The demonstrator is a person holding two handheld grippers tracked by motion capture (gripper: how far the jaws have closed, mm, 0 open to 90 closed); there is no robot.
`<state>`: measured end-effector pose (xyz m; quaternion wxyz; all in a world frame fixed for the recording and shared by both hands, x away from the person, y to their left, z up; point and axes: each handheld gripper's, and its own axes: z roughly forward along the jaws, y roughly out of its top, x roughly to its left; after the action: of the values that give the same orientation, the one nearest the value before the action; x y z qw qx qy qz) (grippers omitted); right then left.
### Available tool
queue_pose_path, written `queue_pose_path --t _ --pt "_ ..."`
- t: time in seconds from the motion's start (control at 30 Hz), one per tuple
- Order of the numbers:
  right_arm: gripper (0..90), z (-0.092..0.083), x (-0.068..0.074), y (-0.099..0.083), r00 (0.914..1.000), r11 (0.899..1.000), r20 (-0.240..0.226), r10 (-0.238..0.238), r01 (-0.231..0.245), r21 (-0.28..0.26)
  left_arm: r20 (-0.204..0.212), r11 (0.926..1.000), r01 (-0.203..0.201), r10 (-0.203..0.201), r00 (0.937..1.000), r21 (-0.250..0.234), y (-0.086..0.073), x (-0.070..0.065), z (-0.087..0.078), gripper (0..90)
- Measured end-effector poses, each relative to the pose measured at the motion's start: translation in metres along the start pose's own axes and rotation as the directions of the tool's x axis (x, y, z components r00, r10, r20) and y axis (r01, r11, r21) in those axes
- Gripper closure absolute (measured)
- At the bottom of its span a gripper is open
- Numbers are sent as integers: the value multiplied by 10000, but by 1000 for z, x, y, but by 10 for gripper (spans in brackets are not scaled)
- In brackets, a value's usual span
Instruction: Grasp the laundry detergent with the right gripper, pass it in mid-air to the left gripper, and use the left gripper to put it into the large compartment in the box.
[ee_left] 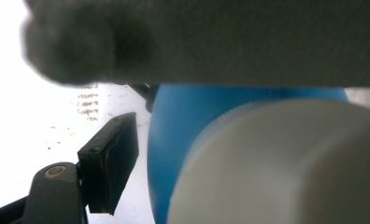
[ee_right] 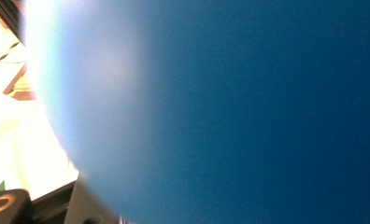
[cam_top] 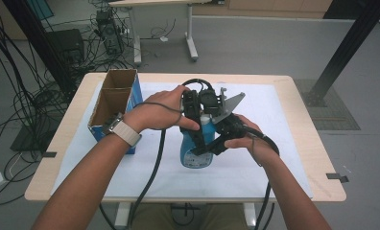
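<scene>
Forearms come in from the near edge of the table (cam_top: 293,158) in the high view, one gripper in each hand, both meeting over a blue bottle (cam_top: 196,155) that stands upright on the white sheet (cam_top: 274,120), roughly mid-table, a bit toward the near edge.

Right gripper (cam_top: 212,143) is clamped on the bottle's body from the right side; in the right gripper view the blue wall (ee_right: 230,112) sits right against the lens, blurred.

Left gripper (cam_top: 197,112) sits at the bottle's top w/ the left hand (cam_top: 154,112) over it. Left gripper view: white cap (ee_left: 286,168) close up, blue shoulder behind it, one black jaw pad (ee_left: 109,161) at the left standing apart from the bottle. The other jaw is hidden, so can't tell if this gripper presses on the cap.

Label on the bottle's lower front is white w/ print, too small to read. Faint reddish print on the sheet in the left gripper view, also unreadable.

Open cardboard box (cam_top: 112,103), blue side, two compartments, stands near the table's left edge, well apart from the bottle.
</scene>
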<state>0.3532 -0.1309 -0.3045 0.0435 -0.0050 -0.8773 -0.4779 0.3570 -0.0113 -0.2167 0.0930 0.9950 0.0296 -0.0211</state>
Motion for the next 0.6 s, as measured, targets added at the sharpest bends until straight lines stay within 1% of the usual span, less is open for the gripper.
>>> queue_pose_path --t 0.13,0.2,0.27,0.3,0.33,0.37,0.4,0.43,0.47,0.5,0.53,0.6 --pt "439 1 0 0 10000 10000 22 -4 4 34 121 10000 -19 20 9999 -10 -1 1 0 260" --pt "439 1 1 0 10000 10000 18 -15 15 38 207 9998 163 -160 9997 -108 -1 0 1 271" --pt "439 1 1 0 10000 10000 29 -37 37 45 238 9999 122 -120 9996 -93 -1 0 1 291" --pt "439 1 0 0 10000 10000 21 -27 27 73 328 10000 54 -52 9994 -80 -2 1 1 304" --pt "439 1 0 0 9999 9999 84 -142 141 68 340 9999 60 -57 9994 -85 -2 1 1 312" --pt "439 2 0 0 9999 9999 72 -126 125 73 371 9999 79 -75 9993 -99 -2 0 1 319" --pt "439 2 0 0 9999 9999 41 -108 108 96 367 10000 54 -51 9993 -81 -2 0 1 326" --pt "439 2 0 0 9999 9999 50 -122 122 79 399 9994 -271 262 9989 215 -1 3 -1 326" --pt "439 2 0 0 10000 9999 37 -92 92 86 408 9994 -275 265 9988 232 -1 3 -1 331" --pt "439 2 0 0 10000 9999 31 -72 72 82 411 9999 -87 83 9991 109 -2 2 0 333" --pt "439 2 0 -1 10000 10000 30 -59 59 79 425 9998 -122 117 9990 123 -1 2 0 340" --pt "439 3 0 -1 10000 9999 18 -40 40 103 423 10000 -11 9 9991 55 -2 1 1 355"
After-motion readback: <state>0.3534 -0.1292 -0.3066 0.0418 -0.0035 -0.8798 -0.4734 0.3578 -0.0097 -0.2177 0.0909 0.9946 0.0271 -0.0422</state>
